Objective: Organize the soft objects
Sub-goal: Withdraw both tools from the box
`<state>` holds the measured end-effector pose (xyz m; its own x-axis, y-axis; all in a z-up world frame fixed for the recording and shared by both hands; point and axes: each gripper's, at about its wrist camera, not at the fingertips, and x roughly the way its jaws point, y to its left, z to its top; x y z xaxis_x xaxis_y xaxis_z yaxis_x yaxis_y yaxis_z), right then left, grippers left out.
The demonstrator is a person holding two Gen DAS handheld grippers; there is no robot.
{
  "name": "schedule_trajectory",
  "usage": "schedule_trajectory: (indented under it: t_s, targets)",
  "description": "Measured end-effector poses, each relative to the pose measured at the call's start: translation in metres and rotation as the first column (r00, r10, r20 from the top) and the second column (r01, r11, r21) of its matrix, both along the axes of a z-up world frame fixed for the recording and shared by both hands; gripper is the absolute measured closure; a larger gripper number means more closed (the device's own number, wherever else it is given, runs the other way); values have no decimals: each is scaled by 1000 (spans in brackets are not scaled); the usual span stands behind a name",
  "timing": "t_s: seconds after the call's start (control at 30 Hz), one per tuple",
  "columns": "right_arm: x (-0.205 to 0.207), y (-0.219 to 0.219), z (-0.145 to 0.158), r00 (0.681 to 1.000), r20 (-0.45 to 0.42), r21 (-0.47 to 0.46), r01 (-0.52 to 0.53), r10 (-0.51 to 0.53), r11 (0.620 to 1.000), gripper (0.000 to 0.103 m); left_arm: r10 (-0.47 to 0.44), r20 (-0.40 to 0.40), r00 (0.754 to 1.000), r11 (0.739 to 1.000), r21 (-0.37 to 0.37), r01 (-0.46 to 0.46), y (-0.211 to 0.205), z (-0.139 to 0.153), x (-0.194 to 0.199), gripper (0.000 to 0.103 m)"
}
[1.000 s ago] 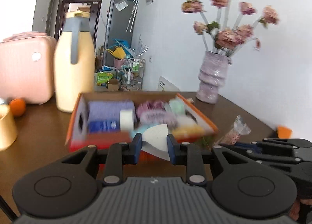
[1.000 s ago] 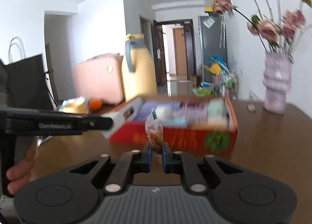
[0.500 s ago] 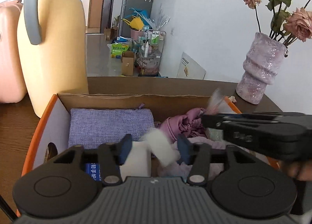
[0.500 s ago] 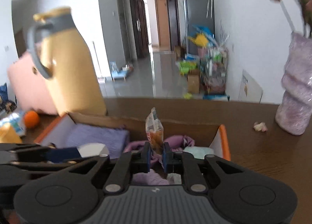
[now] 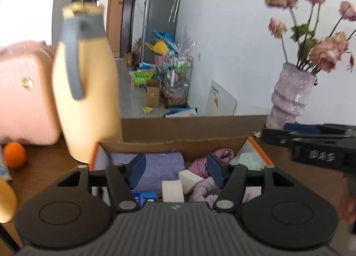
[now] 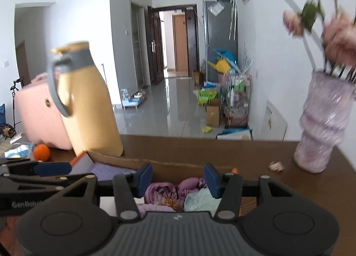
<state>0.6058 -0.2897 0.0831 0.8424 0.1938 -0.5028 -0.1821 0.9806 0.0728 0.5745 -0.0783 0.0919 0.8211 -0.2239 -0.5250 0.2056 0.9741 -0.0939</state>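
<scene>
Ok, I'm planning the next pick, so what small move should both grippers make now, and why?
Probably draw both back from the cardboard box. The left gripper and right gripper have just been opening, with nothing between the jaws. The white sponge and snack packet lie in the box.

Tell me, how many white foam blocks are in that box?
2. One white block stands near the front of the box; the other leans just right of it, beside the pink cloth. More may be hidden under the cloths.
</scene>
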Motion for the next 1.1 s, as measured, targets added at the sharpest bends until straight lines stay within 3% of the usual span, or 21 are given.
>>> schedule_trajectory:
  t_s: [0.07, 0.17, 0.27, 0.33, 0.43, 0.57, 0.7, 0.9, 1.1]
  targets:
    - [-19, -5, 20, 1000, 21, -11, 0, 0, 1000, 49, 6, 38, 999, 1000, 24, -7, 7, 10, -24, 27]
    - [-54, -14, 47, 998, 57, -41, 12, -10, 999, 40, 24, 126, 992, 997, 74, -34, 27, 12, -71, 20]
    - [-100, -29, 61, 993, 105, -56, 53, -47, 997, 26, 64, 210, 976, 994, 78, -82, 46, 11, -114, 11]
    - [-132, -34, 61, 986, 158, -66, 62, -51, 996, 12, 103, 251, 963, 992, 50, -119, 54, 11, -137, 6]
    - [-176, -35, 53, 967, 252, -70, 61, -42, 996, 11, 124, 277, 953, 989, 44, -141, 57, 16, -157, 6]
    - [-204, -28, 48, 961, 270, -37, 67, -55, 997, 11, 129, 306, 943, 990, 17, -141, 59, 29, -181, 6]
    - [-227, -18, 50, 957, 288, -60, 65, -45, 996, 11, 135, 346, 928, 989, 15, -150, 58, 34, -210, 6]
    - [-272, -11, 39, 956, 288, -14, 64, -58, 998, 10, 168, 336, 927, 983, 17, -184, 53, 12, -271, 4]
    - [-355, 2, 9, 960, 277, 32, 32, -39, 999, 10, 164, 352, 921, 985, -9, -172, 58, -20, -375, 0]
